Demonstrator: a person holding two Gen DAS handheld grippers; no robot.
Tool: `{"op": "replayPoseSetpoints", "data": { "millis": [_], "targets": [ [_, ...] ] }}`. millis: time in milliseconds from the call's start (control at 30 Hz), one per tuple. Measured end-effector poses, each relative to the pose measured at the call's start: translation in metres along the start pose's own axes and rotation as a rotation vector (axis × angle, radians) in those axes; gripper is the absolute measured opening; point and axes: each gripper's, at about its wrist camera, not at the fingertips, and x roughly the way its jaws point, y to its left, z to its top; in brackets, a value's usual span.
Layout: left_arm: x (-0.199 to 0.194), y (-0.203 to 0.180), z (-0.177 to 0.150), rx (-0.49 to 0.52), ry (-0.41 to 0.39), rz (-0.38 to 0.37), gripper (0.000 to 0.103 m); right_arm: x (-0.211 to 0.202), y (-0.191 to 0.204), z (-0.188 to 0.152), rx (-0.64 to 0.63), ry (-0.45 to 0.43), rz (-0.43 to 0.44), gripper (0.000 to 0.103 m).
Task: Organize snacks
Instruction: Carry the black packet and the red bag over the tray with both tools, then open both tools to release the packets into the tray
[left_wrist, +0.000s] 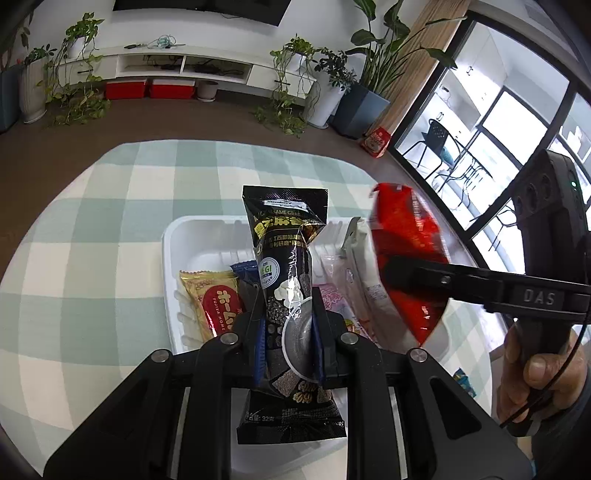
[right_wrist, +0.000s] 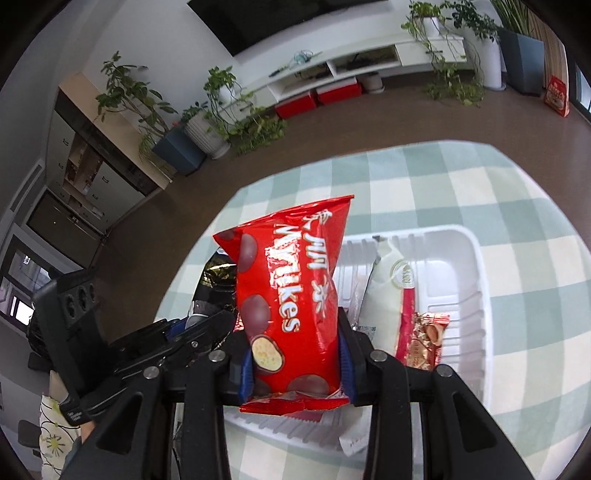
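My left gripper (left_wrist: 286, 314) is shut on a black sesame snack packet (left_wrist: 286, 258), held upright above the white tray (left_wrist: 170, 236). My right gripper (right_wrist: 295, 332) is shut on a red Mylikes packet (right_wrist: 291, 280), also above the tray (right_wrist: 476, 258). In the left wrist view the red packet (left_wrist: 406, 243) and right gripper sit to the right of the black one. The tray holds a gold and red packet (left_wrist: 210, 295), a blue packet (left_wrist: 245, 271), a pink packet (left_wrist: 340, 299) and a white packet (right_wrist: 384, 291).
The tray rests on a table with a green and white checked cloth (left_wrist: 110, 221). A small red and gold packet (right_wrist: 424, 339) lies in the tray. Plants, a white TV bench and red boxes stand beyond on the brown floor.
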Motion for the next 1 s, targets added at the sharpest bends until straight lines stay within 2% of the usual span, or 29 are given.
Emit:
{"op": "replayPoseSetpoints", "data": {
  "millis": [300,733,1000],
  "targets": [
    [0.031,0.003,-0.006,0.000,0.026,0.027,0.019,0.034,-0.011,-0.002,0.023,0.047,-0.031,0.039],
    [0.040,0.014,-0.009,-0.035,0.051,0.047,0.021,0.059,-0.019,0.000,0.048,0.101,-0.077,0.040],
    [0.039,0.018,-0.009,-0.043,0.057,0.057,0.023,0.063,-0.021,0.002,0.051,0.097,-0.095,0.041]
  ]
}}
